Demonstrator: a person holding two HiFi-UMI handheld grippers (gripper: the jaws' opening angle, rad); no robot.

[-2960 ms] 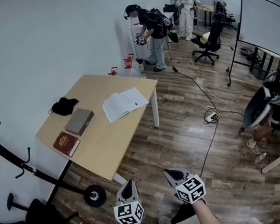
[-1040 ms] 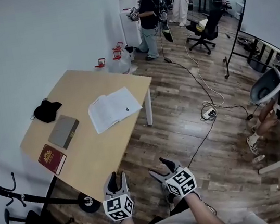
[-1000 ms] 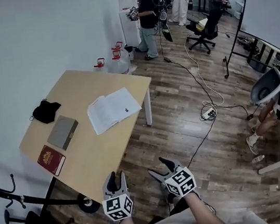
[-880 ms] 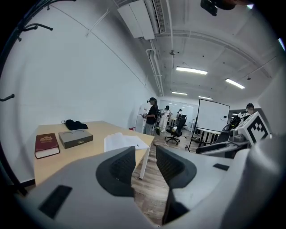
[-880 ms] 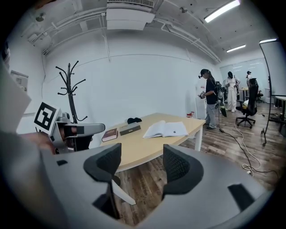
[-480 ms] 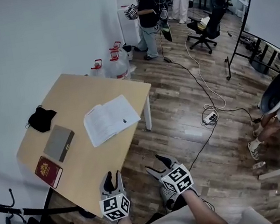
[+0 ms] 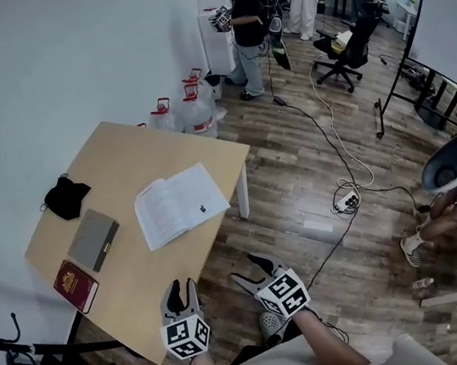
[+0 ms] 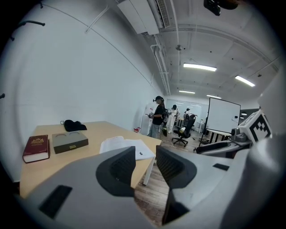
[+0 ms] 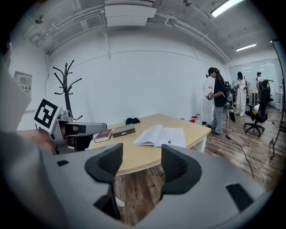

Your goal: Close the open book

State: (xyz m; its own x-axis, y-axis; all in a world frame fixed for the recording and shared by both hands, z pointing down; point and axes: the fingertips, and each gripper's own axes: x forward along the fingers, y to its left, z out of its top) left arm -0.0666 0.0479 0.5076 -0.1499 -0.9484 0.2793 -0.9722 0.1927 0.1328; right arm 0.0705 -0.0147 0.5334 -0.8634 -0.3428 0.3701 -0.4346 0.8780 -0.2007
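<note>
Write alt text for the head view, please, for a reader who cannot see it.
An open book lies untouched on a light wooden table, beside a grey box, a red book and a black cloth. Near the table's edge, the left gripper and right gripper are open and empty; the right one's jaws have just been closing slightly.

On the table [image 7: 127, 163]: open book [image 7: 179, 204] at right; flat case [image 7: 93, 239] left of it; closed book [image 7: 75, 286] nearer; cloth [image 7: 67, 197] farther.
</note>
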